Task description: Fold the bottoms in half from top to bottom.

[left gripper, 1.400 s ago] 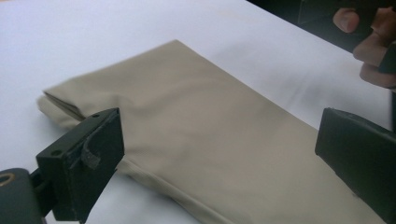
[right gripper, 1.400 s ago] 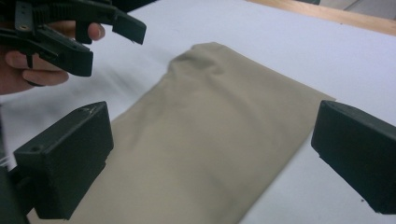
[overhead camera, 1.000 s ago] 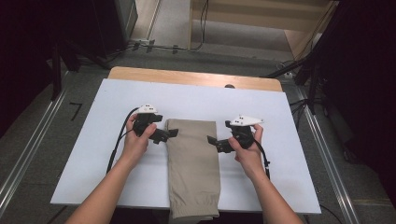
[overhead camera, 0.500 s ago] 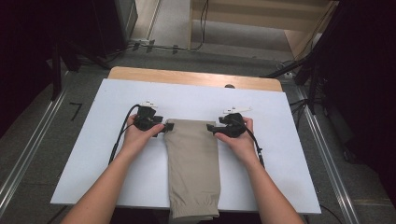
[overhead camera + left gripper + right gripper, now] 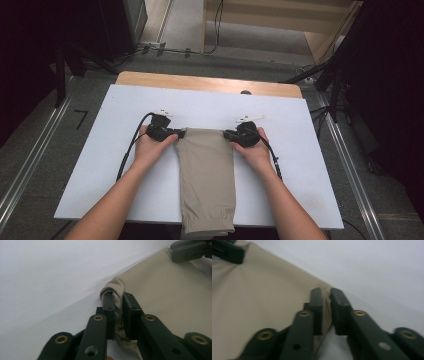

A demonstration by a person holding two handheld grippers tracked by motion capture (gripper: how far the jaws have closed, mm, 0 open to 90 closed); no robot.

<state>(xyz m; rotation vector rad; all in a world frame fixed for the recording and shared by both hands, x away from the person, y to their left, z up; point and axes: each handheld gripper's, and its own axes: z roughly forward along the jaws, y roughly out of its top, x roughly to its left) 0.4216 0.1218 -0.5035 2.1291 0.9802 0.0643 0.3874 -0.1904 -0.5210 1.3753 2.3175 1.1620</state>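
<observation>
A pair of folded beige trousers (image 5: 207,180) lies lengthwise down the middle of the white table (image 5: 90,165), its far edge toward the middle of the table and its cuffed near end hanging just past the table's near edge. In the high view the left gripper (image 5: 179,133) sits at the far left corner of the trousers and the right gripper (image 5: 229,134) at the far right corner, each held in a hand, the forearms running in from the bottom on either side of the cloth. The jaws of both grippers have just been closing, and each now has cloth between them. In the left gripper view the left gripper (image 5: 117,307) has its two black jaws drawn close on a bunched, rounded corner of the trousers (image 5: 165,295), the fabric puckered up between and around the pads; the other gripper shows at the top right, on the far corner of the same edge. In the right gripper view the right gripper (image 5: 325,307) is clamped on the edge of the trousers (image 5: 262,297), a thin fold of fabric pinched between the pads, though the picture is somewhat blurred, so how deep the bite goes is hard to say. Black cables trail from both grippers back along the table beside the wrists.
</observation>
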